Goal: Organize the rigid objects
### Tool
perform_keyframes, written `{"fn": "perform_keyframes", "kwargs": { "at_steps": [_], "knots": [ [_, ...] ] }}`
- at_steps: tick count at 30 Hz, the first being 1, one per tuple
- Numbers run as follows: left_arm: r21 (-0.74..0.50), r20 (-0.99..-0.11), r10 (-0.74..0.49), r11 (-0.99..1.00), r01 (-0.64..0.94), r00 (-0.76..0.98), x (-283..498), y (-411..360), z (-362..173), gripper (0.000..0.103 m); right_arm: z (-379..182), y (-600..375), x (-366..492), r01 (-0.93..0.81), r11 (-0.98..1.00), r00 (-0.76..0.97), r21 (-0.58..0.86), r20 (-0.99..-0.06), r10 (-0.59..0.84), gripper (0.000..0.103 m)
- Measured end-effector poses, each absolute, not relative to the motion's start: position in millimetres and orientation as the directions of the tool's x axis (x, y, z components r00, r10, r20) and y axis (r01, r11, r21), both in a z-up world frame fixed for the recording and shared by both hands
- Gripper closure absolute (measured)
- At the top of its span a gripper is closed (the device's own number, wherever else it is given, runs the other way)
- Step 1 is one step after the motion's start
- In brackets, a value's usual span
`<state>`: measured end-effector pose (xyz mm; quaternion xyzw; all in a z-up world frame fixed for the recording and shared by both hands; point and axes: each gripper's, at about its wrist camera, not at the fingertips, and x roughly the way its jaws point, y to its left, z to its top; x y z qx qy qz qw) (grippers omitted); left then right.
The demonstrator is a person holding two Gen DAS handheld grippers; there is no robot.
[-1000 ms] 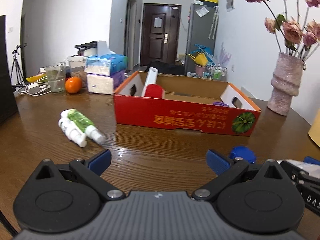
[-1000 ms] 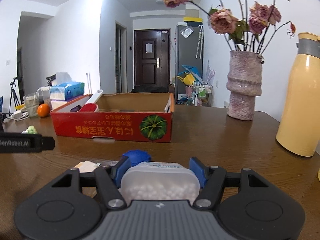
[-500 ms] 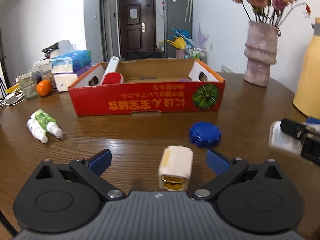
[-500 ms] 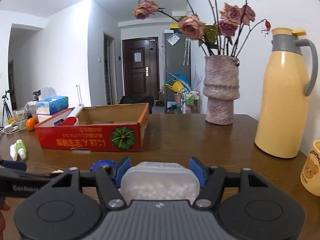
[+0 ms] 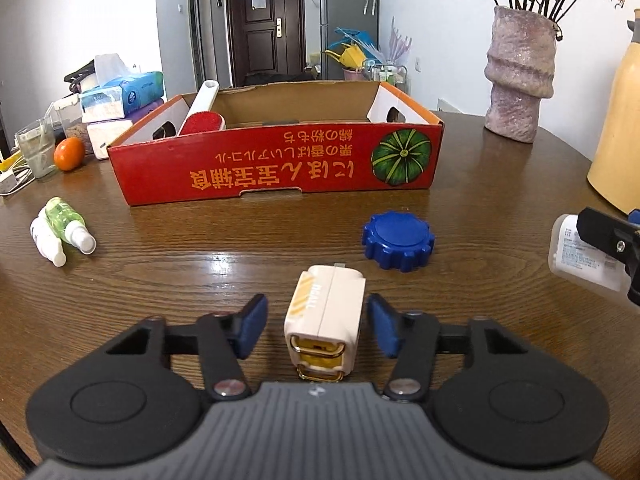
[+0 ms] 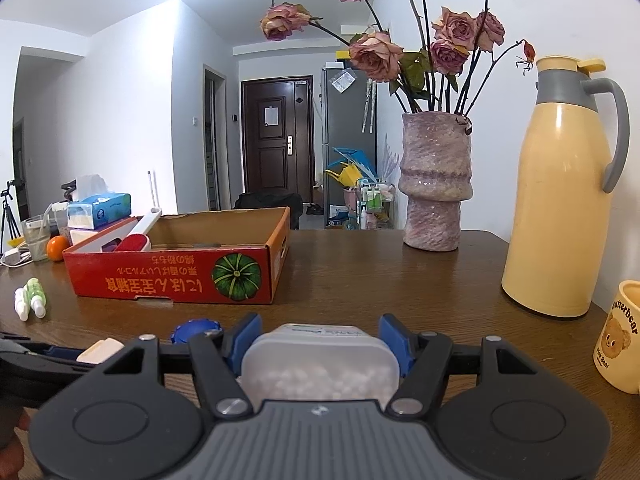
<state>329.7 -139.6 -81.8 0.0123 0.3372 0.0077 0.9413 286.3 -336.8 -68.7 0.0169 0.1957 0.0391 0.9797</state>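
A cream plug adapter (image 5: 326, 312) with a gold-coloured end lies on the wooden table between the blue pads of my left gripper (image 5: 316, 320). Its jaws are closing, and a small gap still shows on each side of the adapter. Beyond it lie a blue ridged cap (image 5: 398, 246) and the red cardboard box (image 5: 276, 164), which holds a red lint brush (image 5: 202, 120). My right gripper (image 6: 320, 340) is shut on a translucent container of white beads (image 6: 320, 364), held above the table at the right. Two small spray bottles (image 5: 64, 228) lie at the left.
A pink vase of dried roses (image 6: 436, 188), a tall yellow thermos (image 6: 560, 208) and a bear mug (image 6: 620, 340) stand at the right. Tissue boxes (image 5: 120, 96), a glass (image 5: 36, 148) and an orange (image 5: 69, 154) crowd the back left.
My left gripper has swung over to the cream adapter and its jaws have narrowed around it. The right gripper shifted right with the bead container, then held still.
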Motion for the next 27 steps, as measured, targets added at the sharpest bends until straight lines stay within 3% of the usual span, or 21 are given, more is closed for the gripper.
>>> {"fn": "perform_keyframes", "kwargs": {
  "at_steps": [2, 27],
  "knots": [
    [0.024, -0.643, 0.009, 1.0, 0.008, 0.766, 331.4, -140.0, -83.4, 0.07, -68.9, -336.1, 286.3, -0.067, 0.997, 0.921, 0.044, -0.382, 0.079, 0.039],
    [-0.014, -0.594, -0.015, 1.0, 0.008, 0.805, 320.6, -119.9, -68.4, 0.07, -68.5, -317.7, 274.4, -0.033, 0.998, 0.933, 0.046, -0.357, 0.047, 0.039]
  ]
}}
